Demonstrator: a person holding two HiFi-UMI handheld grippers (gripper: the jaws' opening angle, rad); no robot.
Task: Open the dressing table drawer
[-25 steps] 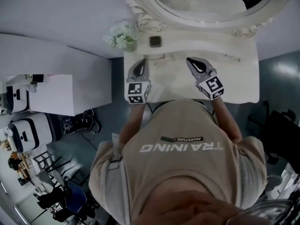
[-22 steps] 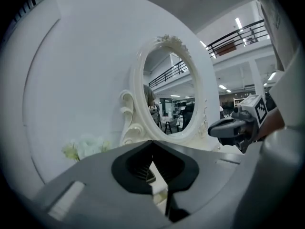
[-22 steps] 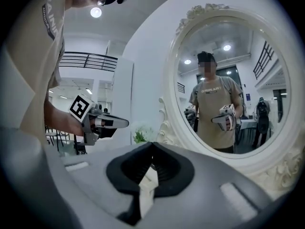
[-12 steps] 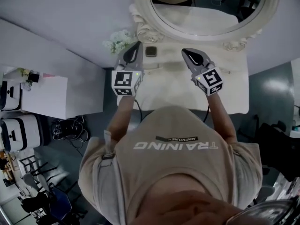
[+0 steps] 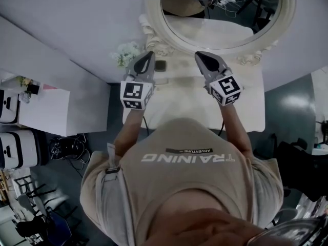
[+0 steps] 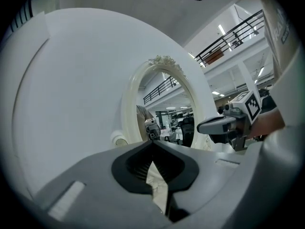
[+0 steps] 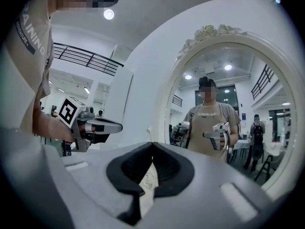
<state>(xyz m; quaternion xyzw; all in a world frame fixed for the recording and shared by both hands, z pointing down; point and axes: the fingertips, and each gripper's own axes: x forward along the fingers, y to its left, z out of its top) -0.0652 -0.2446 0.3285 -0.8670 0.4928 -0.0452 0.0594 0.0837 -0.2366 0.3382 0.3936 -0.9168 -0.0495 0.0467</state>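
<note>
Left gripper (image 5: 149, 54) and right gripper (image 5: 198, 55) held level, jaws closed, empty. Cream dressing table (image 5: 247, 105) beneath; oval mirror (image 5: 225, 22) at 12 o'clock.

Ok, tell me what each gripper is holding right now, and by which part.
Nothing is held. The left gripper and the right gripper both have their jaws shut together with nothing between them, up in front of the mirror.

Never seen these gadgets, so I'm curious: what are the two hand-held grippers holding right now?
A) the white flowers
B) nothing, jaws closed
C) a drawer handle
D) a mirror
B: the left gripper and right gripper each show their jaws meeting tip to tip with nothing between them.
</note>
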